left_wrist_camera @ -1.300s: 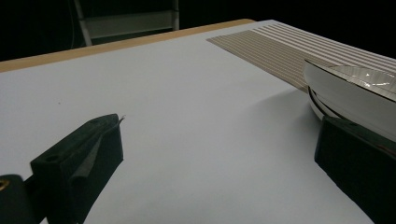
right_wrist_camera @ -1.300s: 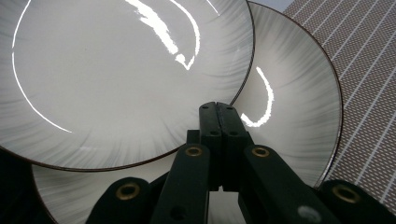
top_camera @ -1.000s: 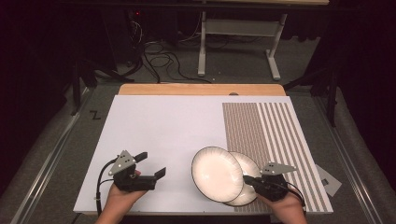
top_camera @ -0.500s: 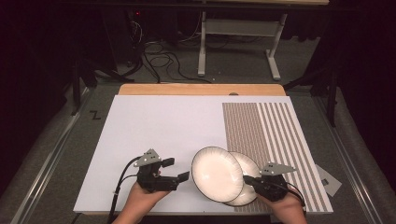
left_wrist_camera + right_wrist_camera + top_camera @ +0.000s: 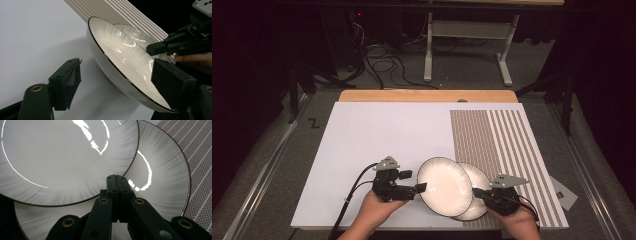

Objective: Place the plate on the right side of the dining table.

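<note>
Two white plates with dark rims overlap at the front of the board. The upper plate [image 5: 444, 185] [image 5: 117, 47] [image 5: 62, 157] leans tilted on the lower plate [image 5: 480, 179] [image 5: 136, 35] [image 5: 162, 177]. My left gripper [image 5: 414, 181] [image 5: 117, 67] straddles the upper plate's left rim, one jaw under it and one over its inside. Its jaws have just been closing, and the left pad still stands off the plate. My right gripper [image 5: 475, 191] [image 5: 116, 177] [image 5: 152, 48] is shut, its tips over the lower plate beside the upper plate's rim.
The plates sit on a white board [image 5: 377, 135] with a brown striped mat [image 5: 497, 135] on its right part. A wooden strip [image 5: 427, 95] borders the far edge. A grey card [image 5: 564, 192] lies off the board at right. Cables and a metal stand [image 5: 432, 45] are beyond.
My left gripper has moved right across the board to the upper plate's rim, and its jaws have narrowed. The right gripper and both plates have stayed put.
</note>
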A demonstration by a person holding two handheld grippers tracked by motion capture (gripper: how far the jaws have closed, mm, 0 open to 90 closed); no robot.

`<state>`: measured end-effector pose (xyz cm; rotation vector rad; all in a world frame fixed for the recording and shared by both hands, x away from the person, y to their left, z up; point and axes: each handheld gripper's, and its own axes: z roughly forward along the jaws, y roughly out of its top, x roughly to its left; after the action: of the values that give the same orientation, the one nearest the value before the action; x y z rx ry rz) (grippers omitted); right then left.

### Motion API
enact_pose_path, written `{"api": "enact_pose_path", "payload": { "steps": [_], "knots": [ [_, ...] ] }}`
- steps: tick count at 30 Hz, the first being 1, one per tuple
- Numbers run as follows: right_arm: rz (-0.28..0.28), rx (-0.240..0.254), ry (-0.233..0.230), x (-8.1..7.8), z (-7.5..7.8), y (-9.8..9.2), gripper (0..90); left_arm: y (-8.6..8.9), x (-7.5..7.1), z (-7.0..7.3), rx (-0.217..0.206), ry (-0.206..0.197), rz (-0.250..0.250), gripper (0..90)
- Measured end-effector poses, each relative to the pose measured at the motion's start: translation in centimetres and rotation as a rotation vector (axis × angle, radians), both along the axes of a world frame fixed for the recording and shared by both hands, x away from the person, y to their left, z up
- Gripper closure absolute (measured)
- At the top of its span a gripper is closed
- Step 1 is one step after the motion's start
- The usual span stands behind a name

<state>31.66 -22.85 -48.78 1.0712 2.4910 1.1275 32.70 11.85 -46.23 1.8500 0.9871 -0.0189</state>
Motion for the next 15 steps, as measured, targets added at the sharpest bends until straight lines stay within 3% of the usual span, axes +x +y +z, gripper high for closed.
{"api": "enact_pose_path", "payload": {
  "steps": [4, 11, 15],
  "knots": [
    [0.004, -0.002, -0.003, 0.0, 0.0, 0.0, 90.0, -1.0, 0.7, -0.4, 0.018, 0.052, -0.002, 32.0],
    [0.006, -0.005, -0.001, 0.1, 0.0, -0.1, 90.0, -1.4, 0.9, -0.8, 0.045, 0.082, 0.0, 38.0],
    [0.005, -0.007, -0.003, 0.1, -0.1, -0.1, 90.0, -1.8, 0.9, -1.1, 0.052, 0.117, -0.005, 45.9]
  ]
}}
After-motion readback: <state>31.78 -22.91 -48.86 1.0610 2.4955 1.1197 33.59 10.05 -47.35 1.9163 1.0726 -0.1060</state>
